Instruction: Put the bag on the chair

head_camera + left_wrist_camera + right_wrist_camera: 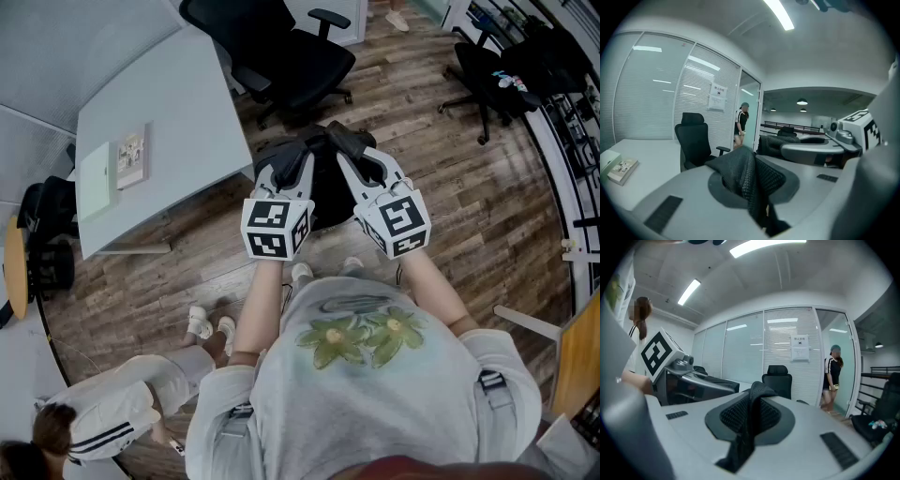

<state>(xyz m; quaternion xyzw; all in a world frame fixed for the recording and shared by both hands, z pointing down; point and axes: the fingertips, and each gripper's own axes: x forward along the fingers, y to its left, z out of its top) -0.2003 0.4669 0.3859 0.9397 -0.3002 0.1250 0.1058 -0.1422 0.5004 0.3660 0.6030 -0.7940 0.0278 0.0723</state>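
A black bag (317, 192) hangs above the wooden floor between my two grippers. My left gripper (287, 161) is shut on a fold of the bag's black mesh (743, 178). Beside it, my right gripper (360, 156) is shut on a black mesh strap (751, 420). A black office chair (291, 54) stands just beyond the bag, by the table's corner. The same chair (693, 140) shows ahead in the left gripper view, and the chair (778, 379) also stands ahead in the right gripper view. The bag's lower part is hidden behind the grippers.
A grey table (178, 103) at the left carries a book (131, 157) and a pale pad (96, 180). A second black chair (487, 70) stands at the far right. One person crouches at the lower left (122, 412). Another person (833, 376) stands by the glass door.
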